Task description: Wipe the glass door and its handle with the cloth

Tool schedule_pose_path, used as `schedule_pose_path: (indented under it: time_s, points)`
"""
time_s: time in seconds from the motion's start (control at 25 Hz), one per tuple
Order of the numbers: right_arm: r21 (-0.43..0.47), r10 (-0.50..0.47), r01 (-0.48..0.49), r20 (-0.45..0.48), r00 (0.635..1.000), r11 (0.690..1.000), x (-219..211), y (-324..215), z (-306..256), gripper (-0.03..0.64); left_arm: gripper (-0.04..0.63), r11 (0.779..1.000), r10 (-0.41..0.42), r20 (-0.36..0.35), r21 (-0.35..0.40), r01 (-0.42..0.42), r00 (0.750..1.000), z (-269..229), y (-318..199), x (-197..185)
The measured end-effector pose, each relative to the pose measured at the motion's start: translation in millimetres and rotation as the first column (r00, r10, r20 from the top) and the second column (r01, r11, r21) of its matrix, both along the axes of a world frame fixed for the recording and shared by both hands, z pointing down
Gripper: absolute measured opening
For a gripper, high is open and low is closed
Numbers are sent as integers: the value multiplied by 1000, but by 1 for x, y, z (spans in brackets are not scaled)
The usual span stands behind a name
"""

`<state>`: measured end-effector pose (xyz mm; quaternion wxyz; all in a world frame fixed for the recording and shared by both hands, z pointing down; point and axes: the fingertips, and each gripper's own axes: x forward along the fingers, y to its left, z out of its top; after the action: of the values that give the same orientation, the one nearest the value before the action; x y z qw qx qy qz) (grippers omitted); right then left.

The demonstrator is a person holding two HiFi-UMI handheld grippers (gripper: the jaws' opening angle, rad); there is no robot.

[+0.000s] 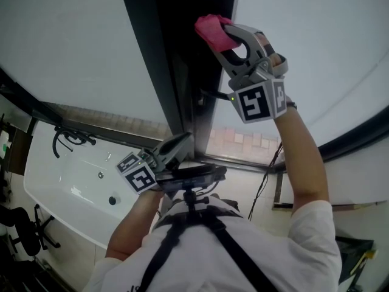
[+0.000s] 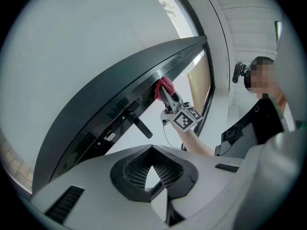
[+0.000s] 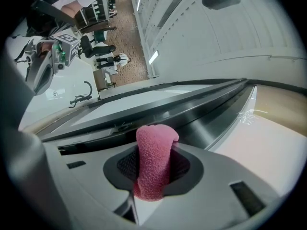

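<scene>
Right gripper is raised high against the dark metal frame of the glass door, its jaws clamped on a fuzzy pink cloth that presses on the frame's edge. Below it, the black lever handle juts from the frame, untouched. Left gripper hangs lower, near the person's chest, its jaws closed together on nothing.
</scene>
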<state>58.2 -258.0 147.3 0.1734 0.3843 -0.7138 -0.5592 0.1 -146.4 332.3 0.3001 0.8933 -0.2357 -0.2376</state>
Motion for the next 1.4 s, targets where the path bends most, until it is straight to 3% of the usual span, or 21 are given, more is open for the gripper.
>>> schedule_pose_path:
  time_s: [0.44, 0.96, 1.4]
  points:
    - [-70, 11, -14, -42, 999, 997, 1, -9, 42, 97, -8, 1000, 1, -5, -13, -1, 1000, 5, 0, -1]
    - [-181, -13, -17, -162, 987, 983, -1, -10, 103, 97, -8, 1000, -6, -18, -21, 5, 1000, 8, 1, -3]
    - [-217, -4, -30, -157, 988, 976, 2, -8, 114, 97, -8, 1000, -11, -39, -28, 10, 999, 13, 1, -7]
